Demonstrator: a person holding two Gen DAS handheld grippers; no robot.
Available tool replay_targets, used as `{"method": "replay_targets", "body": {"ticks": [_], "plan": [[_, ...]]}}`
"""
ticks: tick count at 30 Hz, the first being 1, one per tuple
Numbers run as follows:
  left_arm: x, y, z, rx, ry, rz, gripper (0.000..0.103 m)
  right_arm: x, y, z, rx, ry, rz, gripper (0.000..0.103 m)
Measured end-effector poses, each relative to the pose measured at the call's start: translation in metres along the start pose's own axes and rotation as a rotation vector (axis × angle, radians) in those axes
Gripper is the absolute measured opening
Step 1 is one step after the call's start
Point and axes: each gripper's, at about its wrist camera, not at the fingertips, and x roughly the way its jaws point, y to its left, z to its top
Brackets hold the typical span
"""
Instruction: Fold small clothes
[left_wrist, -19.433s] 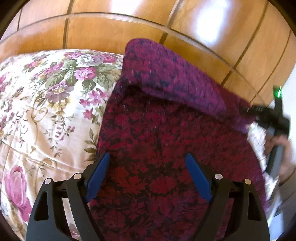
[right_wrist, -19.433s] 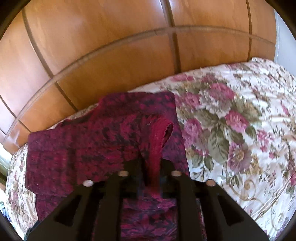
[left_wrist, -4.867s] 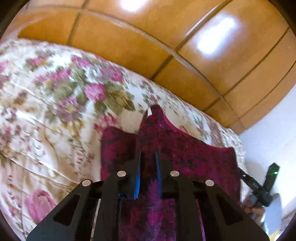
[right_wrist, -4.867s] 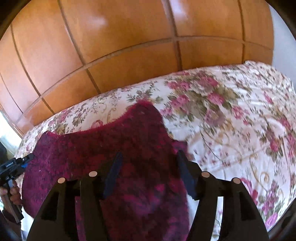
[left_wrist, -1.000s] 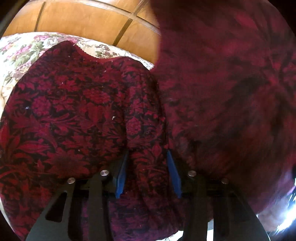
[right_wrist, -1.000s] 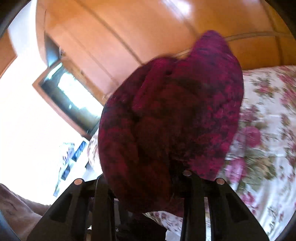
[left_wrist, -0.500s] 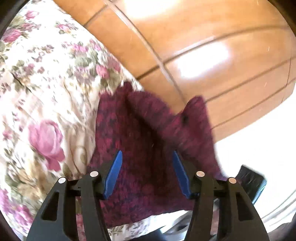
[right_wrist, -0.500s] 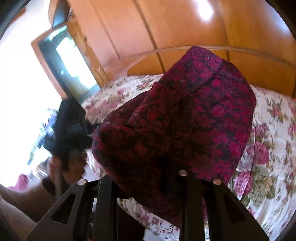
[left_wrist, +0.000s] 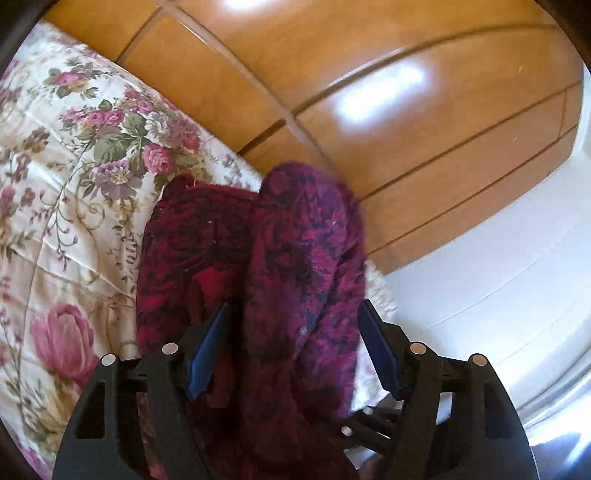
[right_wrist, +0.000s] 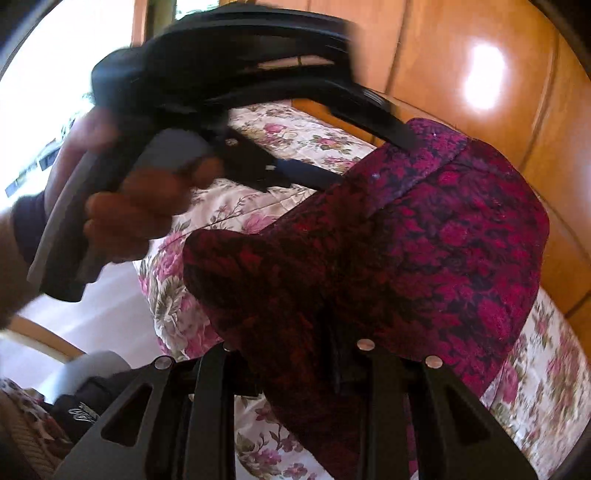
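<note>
My right gripper (right_wrist: 295, 365) clamps the crimson garment (right_wrist: 406, 258); only its view shows my left hand (right_wrist: 122, 214), whose left gripper (left_wrist: 295, 347) is opening around loose cloth.

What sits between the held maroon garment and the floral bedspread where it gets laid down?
Nothing visible. The right gripper holds the maroon garment just above the floral bedspread; the left gripper, its fingers opening, is beside it, not underneath.
</note>
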Motion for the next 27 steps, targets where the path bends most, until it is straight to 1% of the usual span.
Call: {"method": "replay_targets", "body": {"ticks": [2,3,4,5,6,7,8,9,10,11,12,14,15,16,18,20,22,23,24,25,26,27], "plan": [[0.013,-0.002,0.003,0.026,0.025,0.047,0.046,0.000,-0.004,-0.003,-0.001,-0.004,-0.006,0.024],[0.010,-0.005,0.000,0.044,0.026,0.083,0.031,0.000,-0.006,-0.004,0.005,-0.006,-0.004,0.025],[0.013,-0.007,0.000,0.057,0.023,0.106,0.024,-0.002,-0.007,-0.004,0.014,-0.012,-0.002,0.027],[0.015,-0.010,-0.001,0.073,0.014,0.104,0.022,-0.004,-0.011,-0.004,0.021,-0.017,0.007,0.034],[0.015,-0.013,-0.001,0.086,0.011,0.109,0.019,-0.007,-0.014,-0.006,0.027,-0.021,0.023,0.043],[0.015,-0.016,-0.002,0.102,0.008,0.122,0.019,-0.014,-0.020,-0.007,0.046,-0.027,0.070,0.049],[0.015,-0.022,-0.002,0.127,0.005,0.132,0.018,-0.020,-0.026,-0.007,0.070,-0.030,0.127,0.061],[0.015,-0.025,-0.002,0.141,0.003,0.134,0.018,-0.027,-0.036,-0.009,0.103,-0.036,0.193,0.068],[0.013,-0.028,-0.002,0.154,0.001,0.141,0.017,-0.037,-0.049,-0.011,0.146,-0.042,0.258,0.070],[0.011,-0.032,-0.003,0.166,-0.002,0.149,0.017,-0.045,-0.060,-0.014,0.181,-0.049,0.298,0.071],[0.009,-0.034,-0.003,0.177,-0.006,0.156,0.017,-0.054,-0.073,-0.017,0.220,-0.063,0.327,0.071],[0.001,-0.037,-0.005,0.185,-0.014,0.161,0.017,-0.075,-0.104,-0.025,0.326,-0.108,0.342,0.072],[-0.004,-0.037,-0.006,0.189,-0.021,0.169,0.017,-0.080,-0.119,-0.030,0.376,-0.119,0.332,0.072],[-0.008,-0.037,-0.007,0.190,-0.028,0.179,0.017,-0.082,-0.139,-0.035,0.427,-0.127,0.291,0.072],[-0.013,-0.031,-0.010,0.177,-0.039,0.197,0.017,-0.079,-0.158,-0.039,0.462,-0.126,0.220,0.072],[-0.018,-0.021,-0.014,0.150,-0.044,0.219,0.017,-0.063,-0.172,-0.035,0.492,-0.104,0.193,0.068],[-0.021,-0.014,-0.017,0.142,-0.047,0.252,0.017,-0.043,-0.171,-0.027,0.477,-0.080,0.173,0.064],[-0.022,-0.013,-0.017,0.140,-0.051,0.267,0.017,-0.031,-0.168,-0.023,0.456,-0.065,0.146,0.060],[-0.023,-0.009,-0.017,0.133,-0.054,0.287,0.017,-0.024,-0.165,-0.020,0.444,-0.059,0.126,0.059],[-0.023,-0.005,-0.016,0.135,-0.054,0.309,0.019,-0.012,-0.159,-0.015,0.429,-0.052,0.099,0.059],[-0.021,0.001,-0.014,0.134,-0.062,0.352,0.020,-0.002,-0.153,-0.012,0.422,-0.045,0.079,0.060],[-0.019,0.008,-0.011,0.127,-0.060,0.375,0.021,0.006,-0.149,-0.010,0.414,-0.041,0.056,0.060]]}}
